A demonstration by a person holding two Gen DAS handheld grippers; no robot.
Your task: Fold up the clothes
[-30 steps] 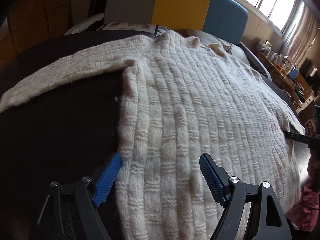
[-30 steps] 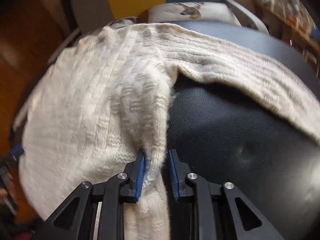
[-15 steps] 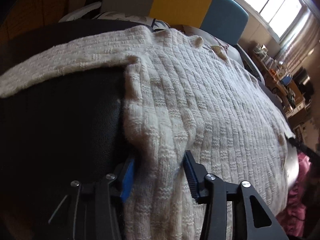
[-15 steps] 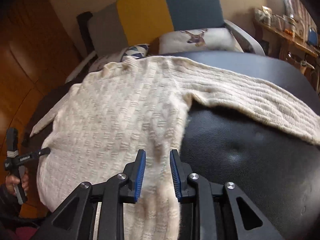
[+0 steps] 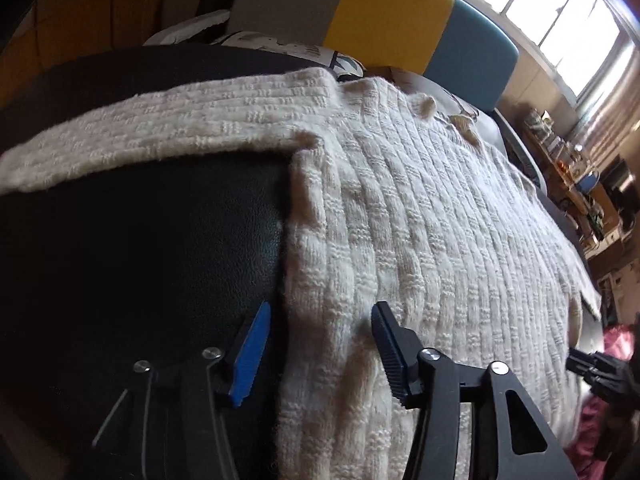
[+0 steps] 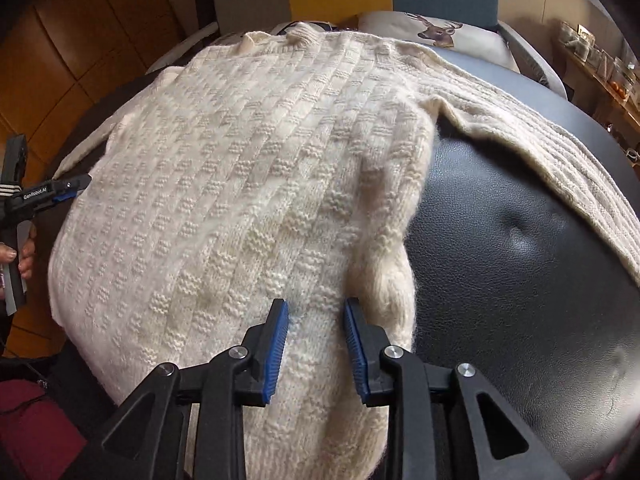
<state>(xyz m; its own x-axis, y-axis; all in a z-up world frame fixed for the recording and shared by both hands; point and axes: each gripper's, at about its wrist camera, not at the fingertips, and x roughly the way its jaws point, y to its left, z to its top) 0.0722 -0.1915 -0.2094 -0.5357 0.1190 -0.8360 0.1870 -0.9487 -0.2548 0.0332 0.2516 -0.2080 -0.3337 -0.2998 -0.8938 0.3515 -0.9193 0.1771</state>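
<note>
A cream knitted sweater (image 5: 440, 220) lies spread flat on a black leather surface (image 5: 140, 260), sleeves out to both sides. My left gripper (image 5: 320, 344) is open, its jaws either side of the sweater's left side edge near the hem. My right gripper (image 6: 316, 340) is open a little, its blue pads over the sweater (image 6: 248, 184) near the right side edge, where the fabric bunches into a raised fold (image 6: 390, 280). The left gripper also shows at the left of the right wrist view (image 6: 60, 192).
A grey, yellow and blue backrest (image 5: 384, 28) and a deer-print cushion (image 6: 436, 32) stand behind the sweater. Shelves with clutter (image 5: 580, 176) line the right wall under a window. Pink cloth (image 5: 608, 400) lies low at the right. Wooden panels (image 6: 80, 48) stand at the left.
My right gripper has let go of the sweater's side edge and opened a little; the fabric has dropped back. My left gripper has narrowed around the left edge, then widened slightly.
</note>
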